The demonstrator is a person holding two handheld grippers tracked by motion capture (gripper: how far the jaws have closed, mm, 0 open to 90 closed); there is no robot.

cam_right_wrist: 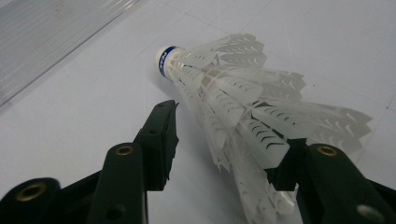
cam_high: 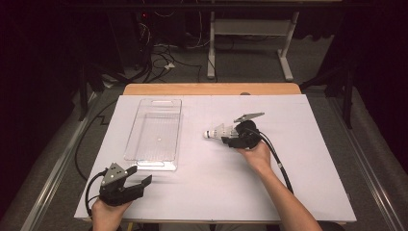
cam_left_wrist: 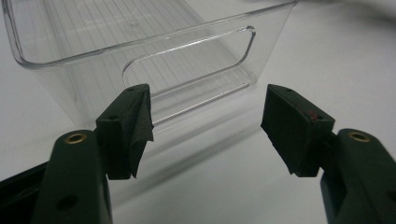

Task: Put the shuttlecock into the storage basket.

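Right hand-held gripper [cam_right_wrist: 219, 140] level, jaws astride shuttlecock [cam_right_wrist: 233, 93], seemingly unclamped; left hand-held gripper [cam_left_wrist: 205, 126] open.

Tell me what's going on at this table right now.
A person sits at a white table with a tool in each hand. The right tool is set around the feather skirt of a white shuttlecock lying on the table, cork tip pointing toward a clear plastic bin. One pad sits against the feathers while the other stands a little off them, so the shuttlecock is not yet clamped. The left tool rests open at the near edge, facing the bin's short end.
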